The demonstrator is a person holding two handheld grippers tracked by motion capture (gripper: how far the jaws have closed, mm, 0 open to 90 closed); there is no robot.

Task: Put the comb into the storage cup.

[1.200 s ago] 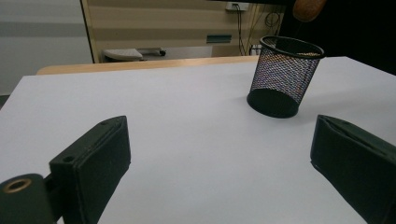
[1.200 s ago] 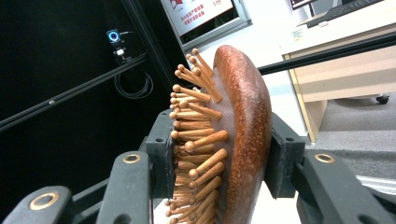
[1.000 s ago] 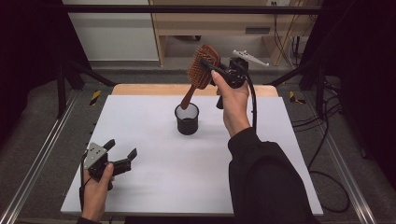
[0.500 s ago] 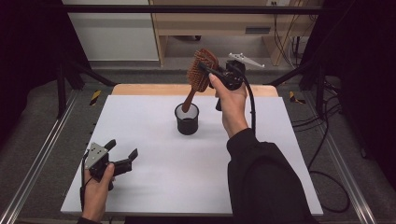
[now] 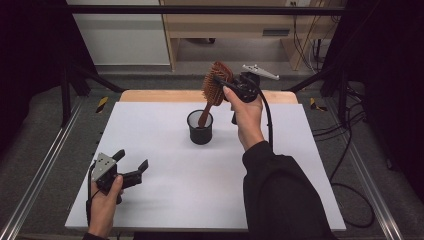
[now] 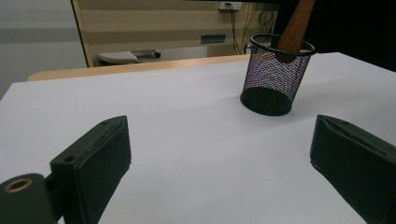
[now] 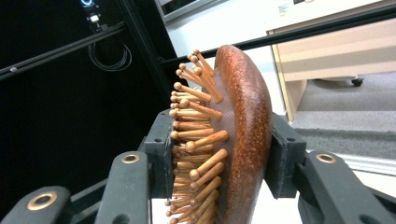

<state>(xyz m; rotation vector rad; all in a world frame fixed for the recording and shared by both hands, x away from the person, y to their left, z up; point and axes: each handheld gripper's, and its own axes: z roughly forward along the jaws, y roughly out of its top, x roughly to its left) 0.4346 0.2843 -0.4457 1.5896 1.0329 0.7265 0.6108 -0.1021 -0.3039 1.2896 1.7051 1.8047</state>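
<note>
**Brush handle in the mesh cup**

Nearest, the left gripper (image 5: 131,169) rests low over the white tabletop (image 5: 165,200) at the near left corner, its two black jaws spread wide with nothing between them (bare white surface shows in the gap in the left gripper view). Farther in, near the middle of the table, stands one round black wire-mesh cup (image 5: 200,127), upright; the tip of a single wooden handle sits inside it, leaning against the rim. That handle belongs to the one reddish-brown wooden paddle hairbrush with peg bristles (image 5: 216,83), whose head rises tilted above the cup. The right gripper (image 5: 226,86) is clamped across the brush head, one pad on the smooth back, the other against the bristles.
</note>
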